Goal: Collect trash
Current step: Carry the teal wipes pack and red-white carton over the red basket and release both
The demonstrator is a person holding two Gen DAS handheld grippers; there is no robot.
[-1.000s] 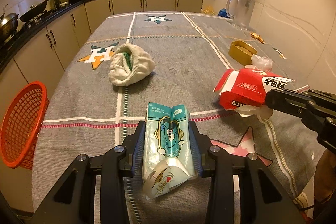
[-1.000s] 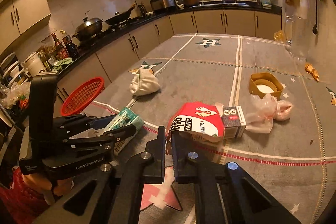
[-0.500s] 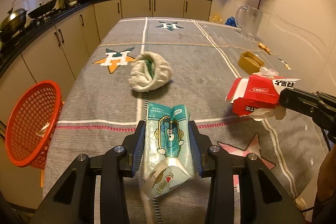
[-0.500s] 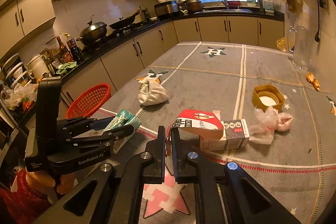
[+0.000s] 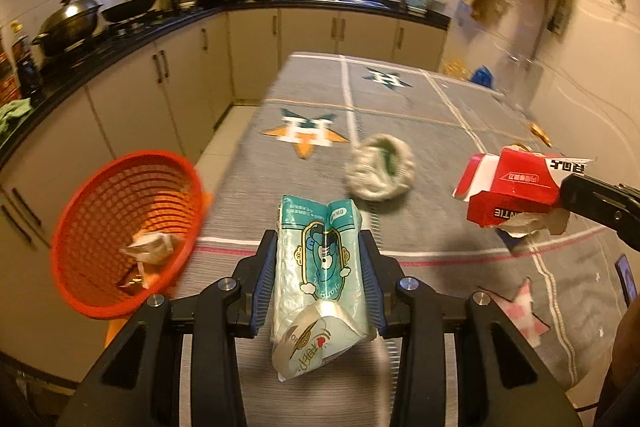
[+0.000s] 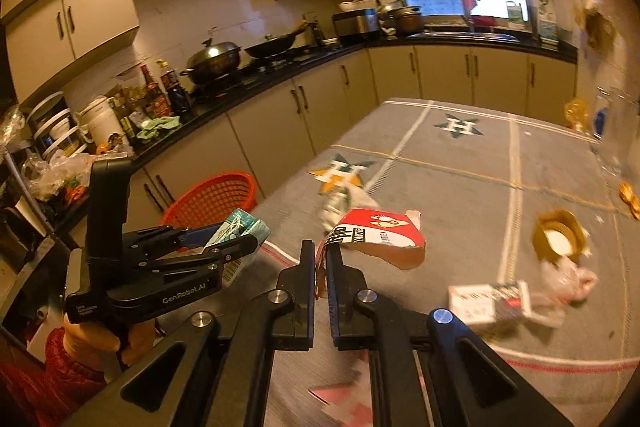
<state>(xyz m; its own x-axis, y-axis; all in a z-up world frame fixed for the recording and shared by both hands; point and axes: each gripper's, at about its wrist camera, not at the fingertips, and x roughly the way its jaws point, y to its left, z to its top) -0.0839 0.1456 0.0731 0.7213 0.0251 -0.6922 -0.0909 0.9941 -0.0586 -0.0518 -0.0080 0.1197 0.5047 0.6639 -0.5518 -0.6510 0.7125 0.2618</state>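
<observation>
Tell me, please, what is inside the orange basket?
In the orange basket lies a crumpled whitish wrapper, with smaller scraps below it. The near wall covers the lowest part, so more may be hidden there.

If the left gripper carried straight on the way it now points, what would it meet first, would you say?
Probably the grey tablecloth just ahead of the left gripper and its teal tissue pack; the crumpled white wad lies slightly right of that line. Depth is uncertain.

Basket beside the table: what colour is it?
Orange-red mesh basket; the left wrist view shows it best, with crumpled trash inside.
</observation>
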